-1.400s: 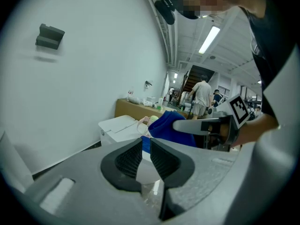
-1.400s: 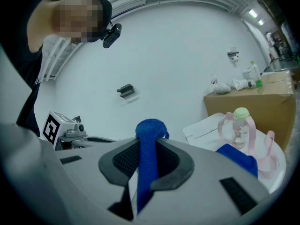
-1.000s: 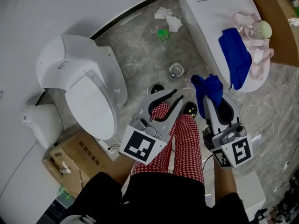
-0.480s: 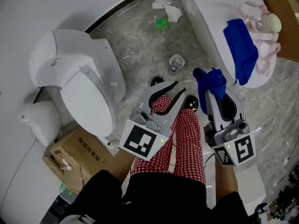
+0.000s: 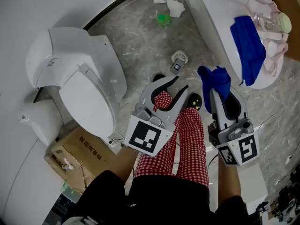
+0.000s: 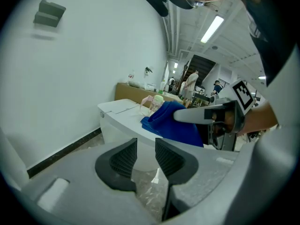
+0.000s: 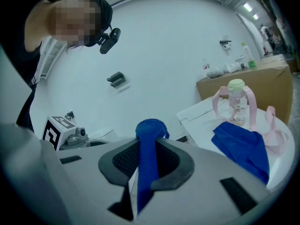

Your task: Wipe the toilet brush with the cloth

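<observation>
A blue cloth (image 5: 213, 80) (image 7: 150, 131) hangs bunched between the jaws of my right gripper (image 5: 217, 92) (image 7: 148, 150), which is shut on it. My left gripper (image 5: 181, 84) (image 6: 146, 154) is beside it on the left. Its jaws have just been opening and stand apart with nothing between them. In the left gripper view the right gripper (image 6: 212, 115) with the blue cloth (image 6: 172, 124) shows ahead. A small round grey and white object (image 5: 178, 60) lies on the floor just beyond the left gripper. I cannot make out a toilet brush for certain.
A white toilet (image 5: 79, 78) stands at the left, with a white bin (image 5: 40, 121) and a cardboard box (image 5: 75, 153) near it. At upper right a white cistern (image 5: 211, 13) bears a second blue cloth (image 5: 248, 46) and a pink-handled bottle (image 5: 276, 20). Tissue (image 5: 169, 3) and a green object (image 5: 163, 18) lie on the floor.
Both grippers have sunk toward the floor and sit nearer the small round object. The left jaws stand wider apart than before. The right gripper still holds the cloth.
</observation>
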`<state>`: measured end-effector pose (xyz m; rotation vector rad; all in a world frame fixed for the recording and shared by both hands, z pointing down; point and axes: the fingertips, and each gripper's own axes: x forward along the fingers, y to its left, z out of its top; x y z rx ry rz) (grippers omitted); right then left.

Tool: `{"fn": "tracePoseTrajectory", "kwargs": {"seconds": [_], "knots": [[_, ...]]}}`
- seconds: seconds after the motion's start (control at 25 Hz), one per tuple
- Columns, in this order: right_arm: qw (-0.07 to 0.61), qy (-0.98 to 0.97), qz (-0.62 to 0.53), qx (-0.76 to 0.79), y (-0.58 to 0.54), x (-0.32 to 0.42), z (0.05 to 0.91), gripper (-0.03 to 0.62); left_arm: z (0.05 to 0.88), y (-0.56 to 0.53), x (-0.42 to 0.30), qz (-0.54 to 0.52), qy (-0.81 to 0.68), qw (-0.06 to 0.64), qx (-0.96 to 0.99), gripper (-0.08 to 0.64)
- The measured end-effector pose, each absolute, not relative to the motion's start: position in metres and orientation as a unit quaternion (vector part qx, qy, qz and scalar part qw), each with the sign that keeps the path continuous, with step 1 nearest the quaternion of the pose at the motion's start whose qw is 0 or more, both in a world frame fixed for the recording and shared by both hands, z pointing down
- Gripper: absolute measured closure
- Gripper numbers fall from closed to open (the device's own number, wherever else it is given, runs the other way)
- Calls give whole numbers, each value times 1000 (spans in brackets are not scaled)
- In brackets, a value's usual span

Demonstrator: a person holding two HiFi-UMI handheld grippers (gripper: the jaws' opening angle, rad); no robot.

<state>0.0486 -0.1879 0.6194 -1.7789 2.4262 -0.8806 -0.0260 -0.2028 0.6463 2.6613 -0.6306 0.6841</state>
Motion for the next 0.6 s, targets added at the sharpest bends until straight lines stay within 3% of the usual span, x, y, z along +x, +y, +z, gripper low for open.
{"fn": "tracePoseTrajectory", "kwargs": {"seconds": [0.6], "knots": [[7,764,-290,-576,-203,36,646,528,684,-204,-29,277,-185,145,932,420]]}}
